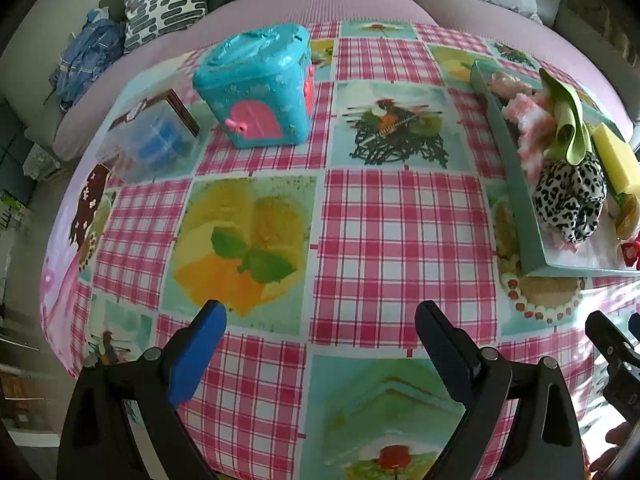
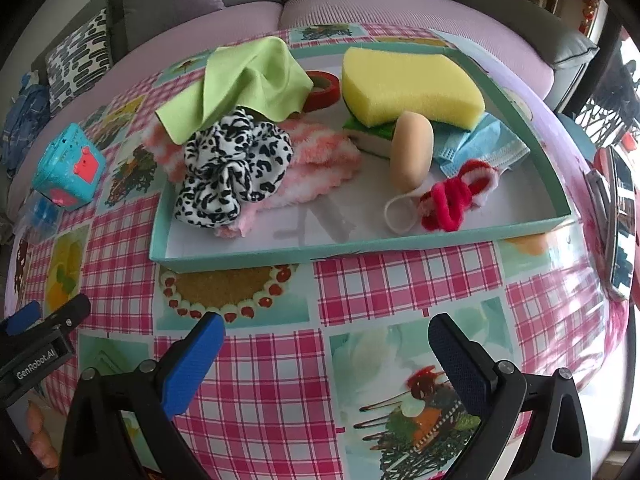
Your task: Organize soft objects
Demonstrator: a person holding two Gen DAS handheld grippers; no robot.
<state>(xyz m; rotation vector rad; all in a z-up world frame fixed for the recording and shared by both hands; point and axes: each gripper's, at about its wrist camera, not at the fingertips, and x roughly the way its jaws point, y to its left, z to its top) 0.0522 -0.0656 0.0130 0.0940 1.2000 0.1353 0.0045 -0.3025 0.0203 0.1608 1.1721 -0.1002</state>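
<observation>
Both grippers, left (image 1: 320,344) and right (image 2: 326,354), are held wide apart and empty above the tablecloth (image 1: 404,232). Soft things are gathered in the tray (image 2: 240,254): a green cloth (image 2: 240,80), leopard scrunchie (image 2: 228,172), pink sock (image 2: 316,156), sponge (image 2: 412,88), mask (image 2: 480,146) and red ties (image 2: 452,200).

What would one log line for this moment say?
left gripper: open, empty | right gripper: open, empty | tray: holds sponge, cloth, scrunchie | both above table
</observation>
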